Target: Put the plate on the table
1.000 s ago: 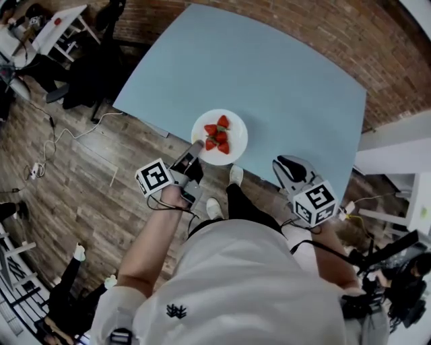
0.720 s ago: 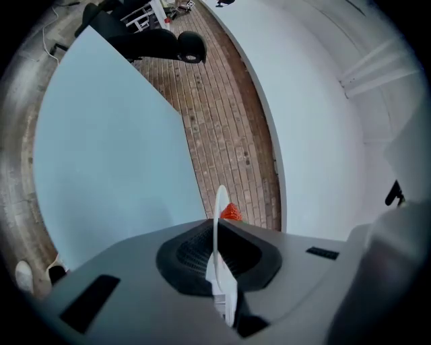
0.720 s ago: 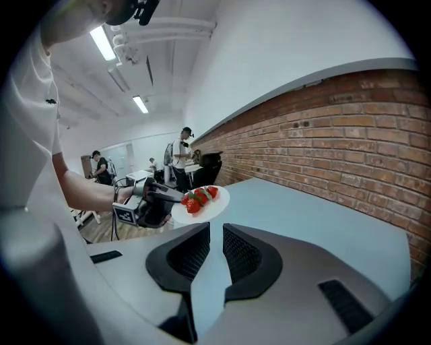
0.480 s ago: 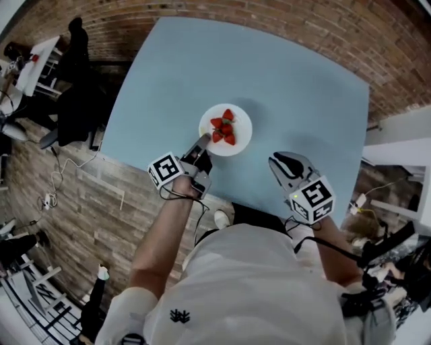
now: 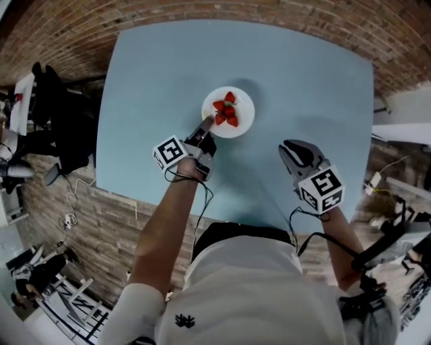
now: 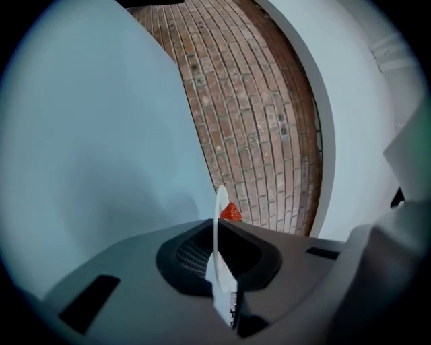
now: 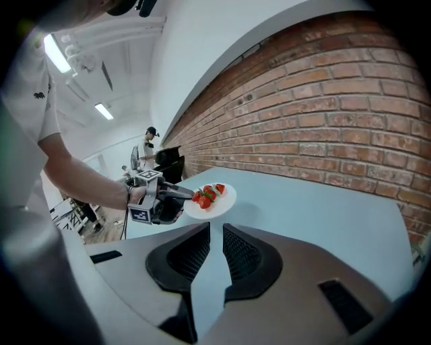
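Observation:
A white plate (image 5: pixel 229 112) with several strawberries (image 5: pixel 226 112) hangs over the middle of the light blue table (image 5: pixel 303 81), a faint shadow beneath it. My left gripper (image 5: pixel 207 123) is shut on the plate's near rim. In the left gripper view the plate (image 6: pixel 217 222) stands edge-on between the jaws, with one strawberry (image 6: pixel 230 212) showing past it. My right gripper (image 5: pixel 288 149) hovers over the table's near right part, shut with nothing in it. The right gripper view shows the plate (image 7: pixel 214 199) held out by the left gripper (image 7: pixel 185 195), beyond my right gripper (image 7: pixel 216 236).
A brick wall (image 5: pixel 202 10) runs along the table's far edge. Wood floor (image 5: pixel 101 202) with cables lies left of the table, and dark chairs (image 5: pixel 60 128) stand there. A person (image 7: pixel 149 147) stands far off by a dark chair.
The left gripper has carried the plate from the table's near edge to farther over the table. The right gripper has also moved forward over the table.

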